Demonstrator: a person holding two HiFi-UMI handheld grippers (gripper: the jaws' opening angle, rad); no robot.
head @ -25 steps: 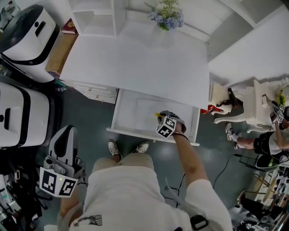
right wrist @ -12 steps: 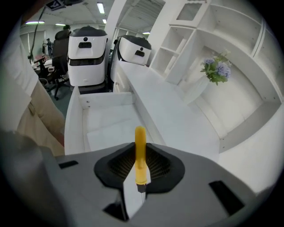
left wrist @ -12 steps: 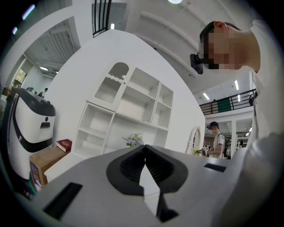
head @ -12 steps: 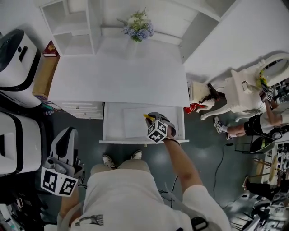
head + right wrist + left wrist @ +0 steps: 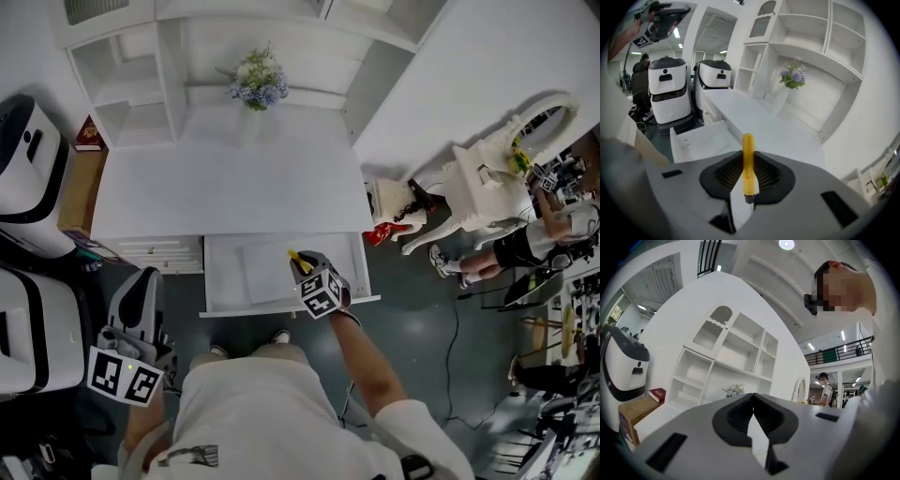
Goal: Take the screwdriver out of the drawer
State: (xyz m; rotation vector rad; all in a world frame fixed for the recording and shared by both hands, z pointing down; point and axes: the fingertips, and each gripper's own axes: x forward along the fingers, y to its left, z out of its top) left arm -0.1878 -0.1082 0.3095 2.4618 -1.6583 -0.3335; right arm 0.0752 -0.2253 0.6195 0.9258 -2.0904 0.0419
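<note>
White desk (image 5: pixel 234 187), drawer (image 5: pixel 225 281) open at its front. Your right gripper (image 5: pixel 747 176) pinches the screwdriver (image 5: pixel 748 154) by its handle, just above the drawer. Your left gripper (image 5: pixel 753 414), jaws together and empty, hangs well left of the drawer. Narrow pinch, seemingly: a quick swing could drop it back in.

Right gripper (image 5: pixel 303 266): raised from low in the drawer (image 5: pixel 281 307) to above its front rim, with the screwdriver (image 5: pixel 295 256) clamped in its jaws. The wrist has rolled, so more of the yellow handle shows past the marker cube (image 5: pixel 321 292).

Head view: framing shifted. The desk (image 5: pixel 225 187), drawer and flowers (image 5: pixel 255 80) now sit further left and lower in frame. More of the white shelving (image 5: pixel 131 75) behind the desk has come into sight.
</note>
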